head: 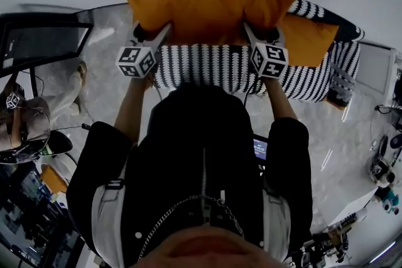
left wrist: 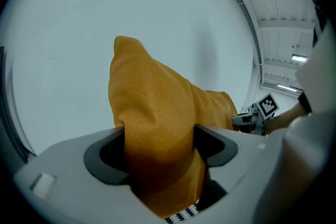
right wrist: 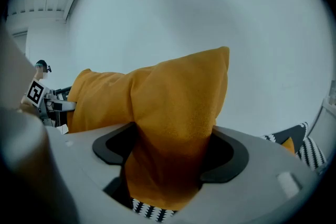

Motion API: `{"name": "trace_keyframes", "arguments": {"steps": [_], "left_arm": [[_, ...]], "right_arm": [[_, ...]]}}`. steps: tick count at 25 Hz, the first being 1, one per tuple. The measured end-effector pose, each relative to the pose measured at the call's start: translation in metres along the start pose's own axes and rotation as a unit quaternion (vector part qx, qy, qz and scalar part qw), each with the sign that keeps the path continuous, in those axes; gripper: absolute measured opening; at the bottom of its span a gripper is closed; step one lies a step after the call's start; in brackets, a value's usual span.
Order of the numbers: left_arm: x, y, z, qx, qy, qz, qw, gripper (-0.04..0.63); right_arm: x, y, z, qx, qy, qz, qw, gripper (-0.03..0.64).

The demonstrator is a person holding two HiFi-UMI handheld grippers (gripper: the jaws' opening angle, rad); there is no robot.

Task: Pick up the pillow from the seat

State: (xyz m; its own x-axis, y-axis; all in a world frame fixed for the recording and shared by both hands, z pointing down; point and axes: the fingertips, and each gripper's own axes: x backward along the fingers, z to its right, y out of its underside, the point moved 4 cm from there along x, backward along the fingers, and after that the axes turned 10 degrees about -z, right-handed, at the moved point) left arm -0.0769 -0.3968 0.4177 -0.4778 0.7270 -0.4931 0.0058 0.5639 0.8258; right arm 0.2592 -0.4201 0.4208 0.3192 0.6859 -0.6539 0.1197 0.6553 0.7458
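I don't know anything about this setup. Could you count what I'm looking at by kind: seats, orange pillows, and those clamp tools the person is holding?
Striped seat: 1
Orange pillows: 2, the held pillow and a second pillow lying on that seat
Grippers: 2, the left gripper and the right gripper, both clamped on the held pillow
Total: 5

Bare left forearm (head: 130, 111) and right forearm (head: 281, 102) reach forward, parallel. Grey two-jaw left gripper (head: 162, 34) and right gripper (head: 250, 31) both clamp the orange fabric pillow (head: 207, 3).
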Motion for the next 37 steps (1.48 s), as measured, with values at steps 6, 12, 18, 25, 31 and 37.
{"name": "trace_keyframes", "arguments": {"steps": [6, 12, 18, 25, 31, 37], "left_arm": [[0.008, -0.03, 0.017, -0.02, 0.005, 0.039, 0.999, 0.374], [0.017, -0.04, 0.027, -0.038, 0.007, 0.049, 0.9981, 0.374], [0.017, -0.045, 0.027, -0.046, 0.003, 0.048, 0.9978, 0.374], [0.024, -0.041, 0.027, -0.043, -0.005, 0.053, 0.9977, 0.374], [0.029, -0.037, 0.028, -0.04, -0.006, 0.053, 0.9978, 0.374], [0.037, -0.028, 0.031, -0.037, -0.005, 0.045, 0.9983, 0.374]], "right_arm": [[0.024, -0.029, 0.004, 0.024, 0.015, 0.035, 0.999, 0.371], [0.038, -0.031, 0.002, 0.029, 0.027, 0.046, 0.998, 0.358], [0.038, -0.031, 0.002, 0.028, 0.027, 0.053, 0.998, 0.353], [0.038, -0.032, -0.002, 0.037, 0.022, 0.055, 0.998, 0.353], [0.041, -0.027, -0.005, 0.04, 0.022, 0.052, 0.998, 0.351], [0.048, -0.017, -0.011, 0.042, 0.024, 0.043, 0.998, 0.35]]}}
